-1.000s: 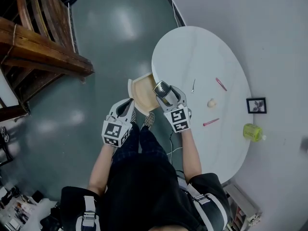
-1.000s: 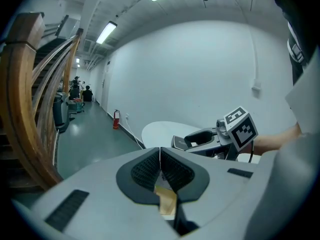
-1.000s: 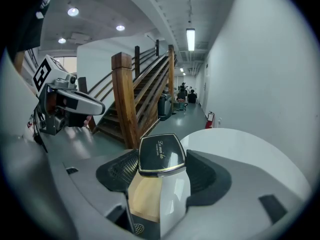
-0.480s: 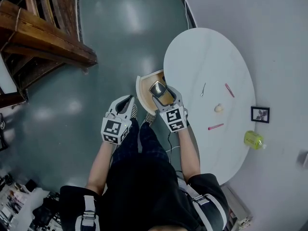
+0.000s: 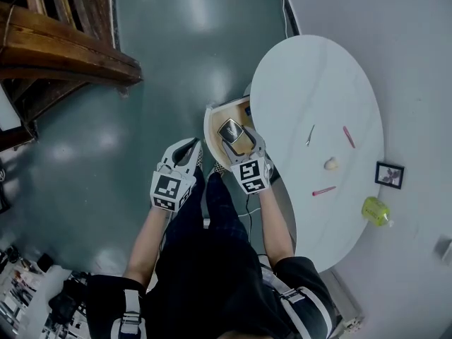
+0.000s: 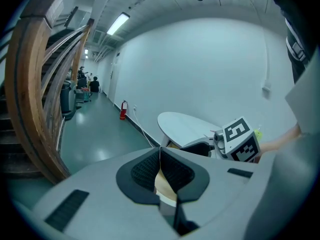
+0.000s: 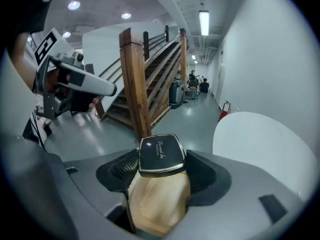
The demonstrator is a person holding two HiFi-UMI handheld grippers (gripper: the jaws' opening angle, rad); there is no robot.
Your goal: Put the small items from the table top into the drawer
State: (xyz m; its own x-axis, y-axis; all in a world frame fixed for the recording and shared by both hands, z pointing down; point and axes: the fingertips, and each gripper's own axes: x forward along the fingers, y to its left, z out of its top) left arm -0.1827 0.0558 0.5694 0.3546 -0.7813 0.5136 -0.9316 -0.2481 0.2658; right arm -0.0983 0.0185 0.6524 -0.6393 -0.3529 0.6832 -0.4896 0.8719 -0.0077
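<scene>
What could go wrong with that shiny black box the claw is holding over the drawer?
The right claw pinches the flat black case with a gold rim only by its sides, so it might slip and land hard. The open wooden drawer looks like a small target beside the white oval table, so the case could catch a drawer wall, or miss and fall to the grey floor.

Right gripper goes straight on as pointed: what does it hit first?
Probably the floor, then the stair post. The right gripper, shut on the compact, hangs over the open drawer, whose wood shows below the jaws, not ahead. Depth unclear.
</scene>
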